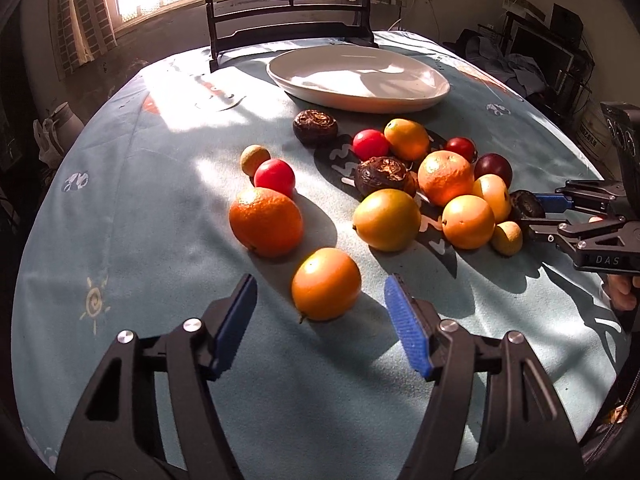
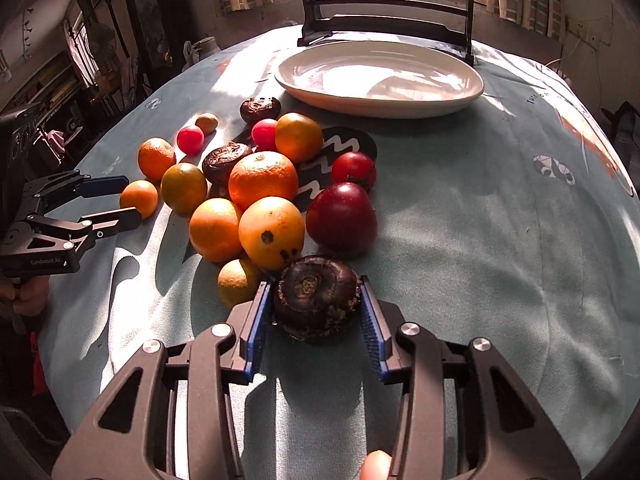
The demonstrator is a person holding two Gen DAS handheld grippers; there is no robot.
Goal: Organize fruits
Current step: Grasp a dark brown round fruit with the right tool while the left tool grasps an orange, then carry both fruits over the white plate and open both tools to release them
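Several fruits lie loose on the blue tablecloth: oranges, yellow citrus, red tomatoes, a dark red plum (image 2: 342, 216) and dark brown wrinkled fruits. My left gripper (image 1: 320, 300) is open, its pads either side of a small orange (image 1: 326, 284), not touching it. My right gripper (image 2: 316, 300) has both blue pads against a dark brown fruit (image 2: 316, 298) resting on the cloth. That gripper also shows in the left wrist view (image 1: 532, 216) at the right of the pile. A white oval plate (image 1: 432, 92) stands empty behind the fruits.
A dark wooden stand with a round painted screen (image 1: 288, 12) stands behind the plate at the table's far edge. A large orange (image 1: 266, 222) and a yellow citrus (image 1: 386, 220) lie just beyond my left gripper. The round table's edge curves close on both sides.
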